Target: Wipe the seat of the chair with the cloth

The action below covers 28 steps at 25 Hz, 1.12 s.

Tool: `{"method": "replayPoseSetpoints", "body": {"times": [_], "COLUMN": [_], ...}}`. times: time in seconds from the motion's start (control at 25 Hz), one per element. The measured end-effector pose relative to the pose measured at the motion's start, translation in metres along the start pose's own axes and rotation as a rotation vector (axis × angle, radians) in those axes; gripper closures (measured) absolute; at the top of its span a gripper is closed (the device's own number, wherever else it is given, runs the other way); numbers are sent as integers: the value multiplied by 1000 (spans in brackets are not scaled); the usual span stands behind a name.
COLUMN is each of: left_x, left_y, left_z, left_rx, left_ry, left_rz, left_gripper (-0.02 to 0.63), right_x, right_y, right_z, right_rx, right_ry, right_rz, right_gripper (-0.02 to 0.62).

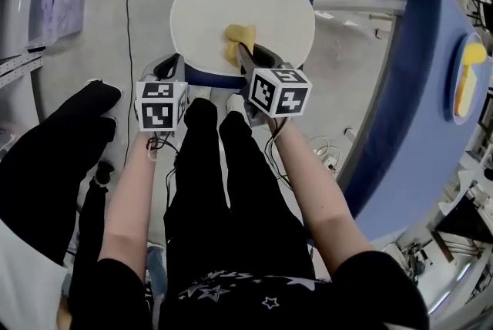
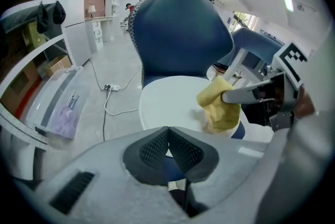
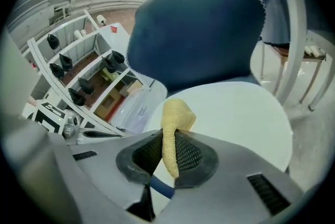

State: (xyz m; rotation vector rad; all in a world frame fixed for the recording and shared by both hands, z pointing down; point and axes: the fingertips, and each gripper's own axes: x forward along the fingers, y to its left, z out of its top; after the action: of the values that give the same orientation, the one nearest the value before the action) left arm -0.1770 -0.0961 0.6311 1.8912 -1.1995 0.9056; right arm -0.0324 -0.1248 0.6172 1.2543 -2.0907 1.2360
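Observation:
A blue chair with a round white seat stands in front of me, its blue backrest behind. My right gripper is shut on a yellow cloth, which hangs over the seat's near middle; the cloth is pinched between the jaws, and it also shows as a bunched cloth above the seat. My left gripper is at the seat's near left edge, shut with nothing between its jaws.
A second blue chair stands at the right with a yellow thing on it. A white cable and power strip lie on the grey floor at the left. Shelving stands at the left. The person's legs in black are below.

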Motion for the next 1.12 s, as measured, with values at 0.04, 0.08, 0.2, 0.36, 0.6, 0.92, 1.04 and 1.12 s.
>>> {"method": "replayPoseSetpoints", "body": {"times": [0.04, 0.08, 0.2, 0.36, 0.6, 0.92, 1.04, 1.12], "left_x": [-3, -6, -13, -14, -9, 3, 9, 13], "left_y": [8, 15, 32, 50, 54, 14, -8, -25], "left_z": [-4, -9, -24, -40, -46, -26, -17, -13], "left_rx": [-16, -32, -62, -67, -50, 26, 74, 98], "left_ry": [0, 1, 16, 38, 53, 53, 53, 54], "left_rz": [12, 21, 30, 37, 29, -22, -50, -65], "left_gripper": [586, 586, 586, 586, 586, 586, 586, 586], "right_x": [8, 17, 43, 79, 89, 44, 24, 9], "right_y": [18, 35, 79, 107, 74, 1, -31, -55], "right_z": [-3, -7, -20, -44, -67, -79, -83, -83], "right_rx": [2, 5, 14, 11, -26, -8, 40, 67], "right_ry": [8, 18, 62, 138, 192, 182, 170, 158], "right_rz": [29, 56, 130, 176, 94, -23, -77, -113], "right_gripper": [551, 551, 551, 551, 551, 549, 549, 549]}}
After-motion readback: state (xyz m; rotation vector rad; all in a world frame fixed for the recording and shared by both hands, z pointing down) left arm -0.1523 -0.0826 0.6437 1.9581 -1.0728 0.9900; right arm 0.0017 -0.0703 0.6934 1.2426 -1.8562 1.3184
